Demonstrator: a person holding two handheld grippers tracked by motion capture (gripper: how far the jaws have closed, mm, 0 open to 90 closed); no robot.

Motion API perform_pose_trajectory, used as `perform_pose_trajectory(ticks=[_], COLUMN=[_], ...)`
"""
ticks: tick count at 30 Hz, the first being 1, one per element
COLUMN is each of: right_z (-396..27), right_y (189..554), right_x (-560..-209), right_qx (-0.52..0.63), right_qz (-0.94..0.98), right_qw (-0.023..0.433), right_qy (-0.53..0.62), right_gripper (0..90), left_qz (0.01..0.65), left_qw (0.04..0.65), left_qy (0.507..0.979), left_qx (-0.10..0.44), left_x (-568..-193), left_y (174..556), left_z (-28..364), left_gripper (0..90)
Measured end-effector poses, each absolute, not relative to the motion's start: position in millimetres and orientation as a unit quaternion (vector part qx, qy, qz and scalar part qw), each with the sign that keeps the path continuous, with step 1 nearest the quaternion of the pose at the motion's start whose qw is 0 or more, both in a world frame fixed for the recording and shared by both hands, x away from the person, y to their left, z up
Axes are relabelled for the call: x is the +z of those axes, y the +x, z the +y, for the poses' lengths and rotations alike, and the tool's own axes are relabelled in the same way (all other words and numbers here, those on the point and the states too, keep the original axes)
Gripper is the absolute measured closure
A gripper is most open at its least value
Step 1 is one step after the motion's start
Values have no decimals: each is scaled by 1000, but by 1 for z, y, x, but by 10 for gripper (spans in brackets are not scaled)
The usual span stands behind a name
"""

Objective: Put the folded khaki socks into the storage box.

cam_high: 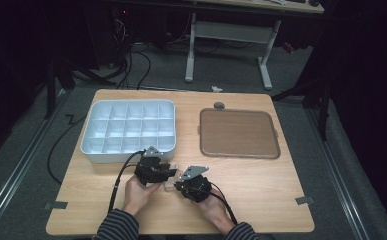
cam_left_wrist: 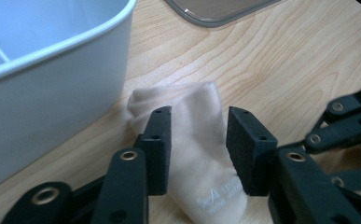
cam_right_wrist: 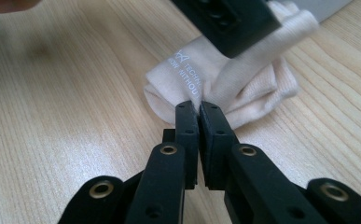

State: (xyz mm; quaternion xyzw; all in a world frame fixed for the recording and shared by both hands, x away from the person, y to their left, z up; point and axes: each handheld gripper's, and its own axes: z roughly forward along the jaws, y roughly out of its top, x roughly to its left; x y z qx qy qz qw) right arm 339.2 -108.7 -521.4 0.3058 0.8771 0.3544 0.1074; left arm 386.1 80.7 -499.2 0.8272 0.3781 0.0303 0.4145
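High view: both hands are coming in from six o'clock and meeting near the front middle of the counter (cam_high: 261, 200). The left gripper (cam_high: 167, 173) and the right gripper (cam_high: 180, 183) are pointing at each other across a small pale sock (cam_high: 171, 180), which is lying just at five o'clock of the white compartment tray (cam_high: 128, 152). The brown flat tray (cam_high: 238, 133) is sitting well apart at two o'clock. Both hands look about equally near the sock.

Left gripper view: the left gripper (cam_left_wrist: 199, 151) is standing spread, its pads on either side of the sock (cam_left_wrist: 194, 140) without pressing it. The sock's long axis is running from six toward twelve o'clock, straight along the jaws, with the printed end nearest the camera. The white tray wall (cam_left_wrist: 61, 88) is rising at ten o'clock.

Right gripper view: the right gripper (cam_right_wrist: 199, 112) is pressed together, pinching a fold of the sock (cam_right_wrist: 243, 88) at its near edge. The bundled sock is lying at one o'clock from the jaw tips, and one pad of the other gripper (cam_right_wrist: 225, 23) is hovering above it at twelve.

A likely next move is the left closing on the sock's body while the right is holding the edge.
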Motion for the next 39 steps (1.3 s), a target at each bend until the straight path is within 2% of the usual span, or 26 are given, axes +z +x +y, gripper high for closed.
perform_pose_trajectory(ticks=[11, 18, 23, 30, 39], right_z=[-110, -110, -111, -114, -131], right_y=[342, 341, 341, 339, 333], right_x=[-522, -523, -523, -520, -513], right_qx=[360, 358, 359, 370, 392], right_qz=[876, 877, 877, 868, 854], right_qw=[101, 106, 106, 118, 123], right_qy=[304, 301, 301, 308, 317], right_gripper=[860, 858, 852, 723, 682], left_qz=[404, 421, 414, 424, 452], left_qw=[392, 367, 349, 372, 402], left_qy=[825, 828, 839, 824, 796], left_qx=[47, 41, 59, 44, 33], left_x=[-514, -519, -514, -512, -507], left_y=[374, 377, 376, 377, 386], left_z=[87, 85, 79, 86, 81], left_gripper=[483, 505, 511, 423, 351])
